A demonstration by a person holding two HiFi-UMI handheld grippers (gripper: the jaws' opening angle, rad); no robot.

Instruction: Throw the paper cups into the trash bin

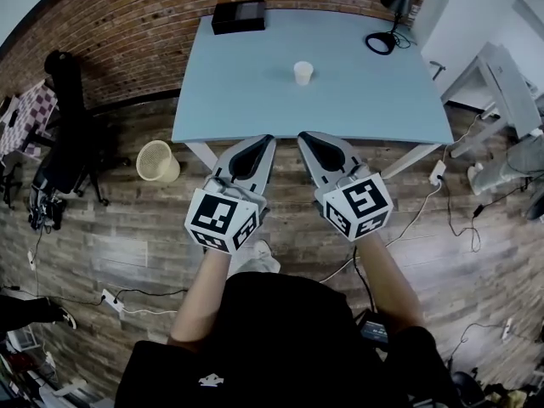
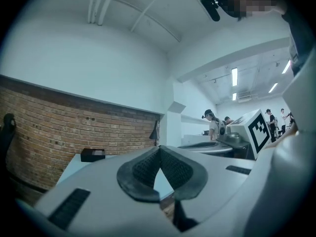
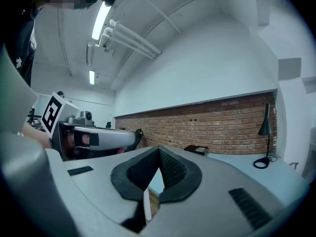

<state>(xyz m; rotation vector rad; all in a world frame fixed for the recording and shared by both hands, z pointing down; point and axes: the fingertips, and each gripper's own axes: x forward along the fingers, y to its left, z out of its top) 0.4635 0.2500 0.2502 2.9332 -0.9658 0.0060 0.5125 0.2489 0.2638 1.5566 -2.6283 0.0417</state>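
A pale blue tabletop (image 1: 255, 100) fills the upper middle of the head view. On it, a black box (image 1: 239, 15) sits at the 11 o'clock corner. A black desk lamp (image 1: 387, 36) with a ring-shaped base stands at the 1 o'clock corner. A brick wall (image 1: 127, 24) curves behind, from 9 round to 12 o'clock. The floor (image 1: 127, 228) is wood plank, crossed by loose cables. A white power strip (image 1: 438, 172) lies near the tabletop's 5 o'clock corner. A dark chair-like shape (image 1: 68, 143) stands at 9 o'clock and white furniture (image 1: 506, 83) at 3 o'clock. In the left gripper view, people (image 2: 213, 125) stand far off at 3 o'clock under ceiling strip lights (image 2: 234, 76).
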